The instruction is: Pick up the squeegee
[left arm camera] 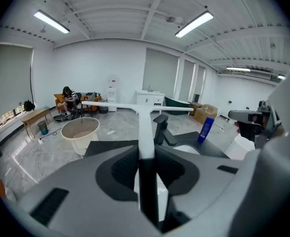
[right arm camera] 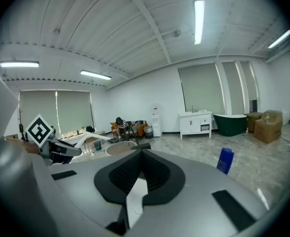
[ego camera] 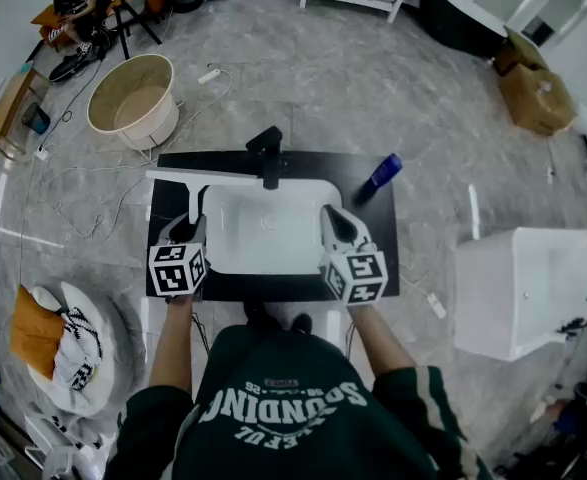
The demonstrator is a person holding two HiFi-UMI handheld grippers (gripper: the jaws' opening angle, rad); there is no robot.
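- The person's dark green sweatshirt fills the lower edge of the head view; both bare forearms reach forward from it, each hand behind a gripper's marker cube.
- The left gripper is clamped on the squeegee; in the left gripper view its jaws press on either side of the dark lower part of the handle, which stands between them and runs straight away from the camera.
- The squeegee is a white T; its long blade lies crosswise at the far end of the handle, over the back left part of the black countertop, with one end just beside the black faucet; the left gripper view shows the blade up in the air against the far wall.
- The right gripper is clenched with nothing in it; in its own view the jaw tips meet at a point; it hangs over the right side of the white sink.
- A blue bottle lies tilted on the countertop's back right corner, well apart from both grippers.
- On the floor, a round beige tub stands beyond the countertop's left corner; a white box-shaped unit stands to the right; cardboard boxes sit further back on the right.
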